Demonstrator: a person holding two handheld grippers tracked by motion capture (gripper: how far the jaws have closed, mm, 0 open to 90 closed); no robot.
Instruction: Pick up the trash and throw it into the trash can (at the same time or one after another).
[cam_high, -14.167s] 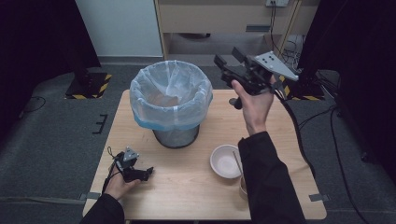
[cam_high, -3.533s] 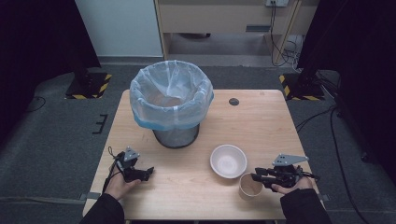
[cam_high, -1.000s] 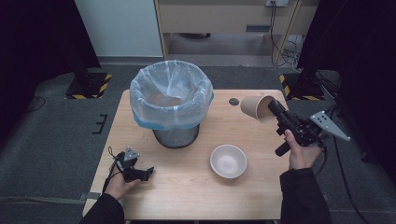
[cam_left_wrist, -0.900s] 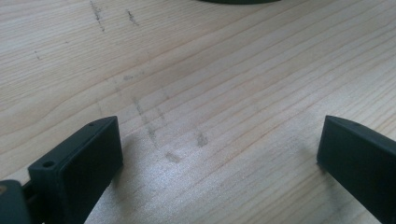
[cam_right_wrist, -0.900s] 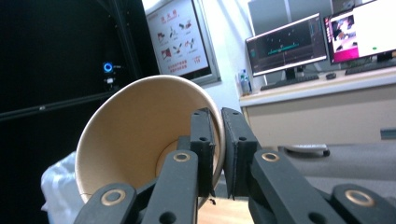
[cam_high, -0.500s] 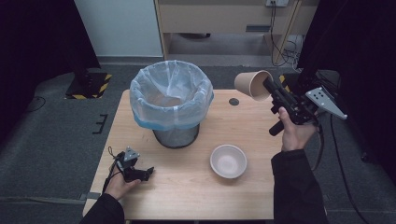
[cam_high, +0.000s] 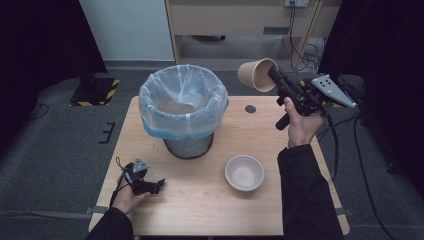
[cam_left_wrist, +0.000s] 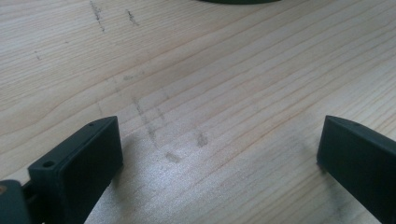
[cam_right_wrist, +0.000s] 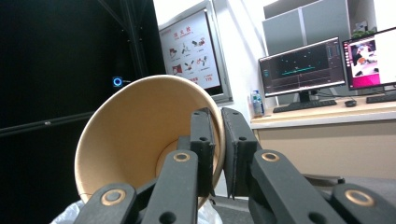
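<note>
2 things flank the lined bin (cam_high: 182, 107): bowl (cam_high: 244, 172), and paper cup (cam_high: 256, 74) pinched in right jaws; left jaws wide, empty.

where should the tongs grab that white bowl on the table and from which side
Take the white bowl by its rim, one jaw inside and one outside. It sits upright and open on the table, its low flared wall too wide and sloped for a grip across. Come from above on its right side, probably with the right tongs once they drop the paper cup they pinch by its wall.
</note>
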